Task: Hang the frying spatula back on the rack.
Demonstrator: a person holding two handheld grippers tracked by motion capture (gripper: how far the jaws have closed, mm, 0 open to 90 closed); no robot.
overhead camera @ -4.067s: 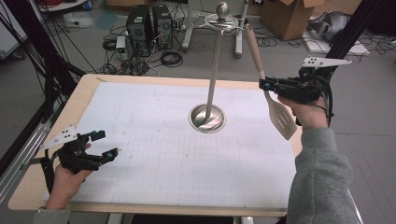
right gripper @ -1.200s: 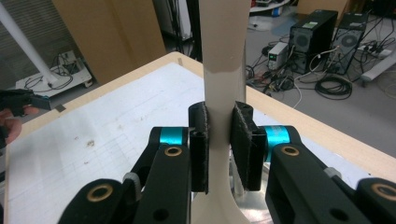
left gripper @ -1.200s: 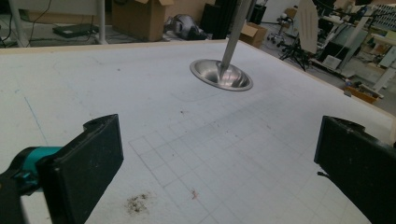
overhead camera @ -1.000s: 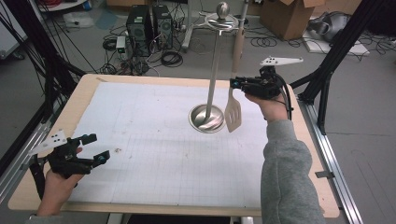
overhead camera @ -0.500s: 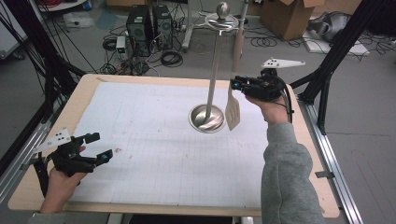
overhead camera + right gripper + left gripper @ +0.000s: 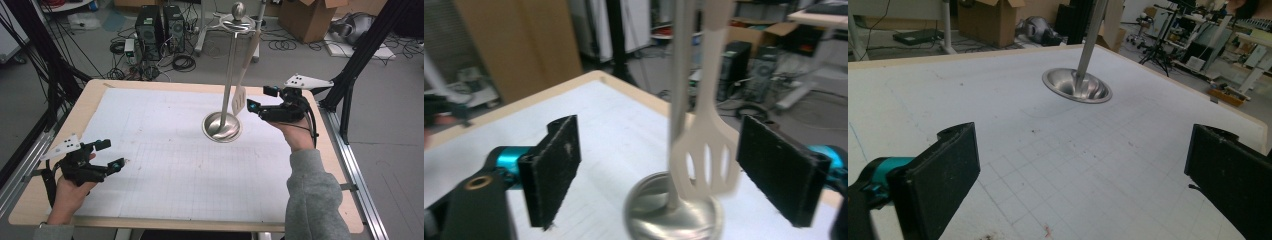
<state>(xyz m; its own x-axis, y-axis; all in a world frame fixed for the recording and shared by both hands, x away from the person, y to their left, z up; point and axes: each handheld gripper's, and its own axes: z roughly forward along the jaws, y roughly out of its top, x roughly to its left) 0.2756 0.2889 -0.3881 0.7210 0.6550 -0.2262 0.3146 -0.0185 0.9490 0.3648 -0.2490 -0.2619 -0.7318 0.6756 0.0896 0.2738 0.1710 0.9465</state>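
High view – bench: pale gridded top; a metal stand rises from a round dished base near the far middle, a ball on its top.
High view – spatula: hangs on the stand just right of the pole, long axis near vertical, slotted blade down above the base, handle up toward the ball.
High view – right hand-held gripper: level, just right of the blade, pointing left at it; jaws have just been opening and stand clear of the spatula.
High view – left hand-held gripper: near the bench's near-left corner, well apart from the stand, jaws spread with nothing between.
High view – surroundings: computer towers, cables and cardboard boxes on the floor beyond the bench.
Left gripper view – jaws: wide apart, only bench surface between; stand base ahead, unobstructed.
Right gripper view – jaws: wide apart; spatula blade hangs between them, nearer the right pad, touching neither; the pole stands just behind it.
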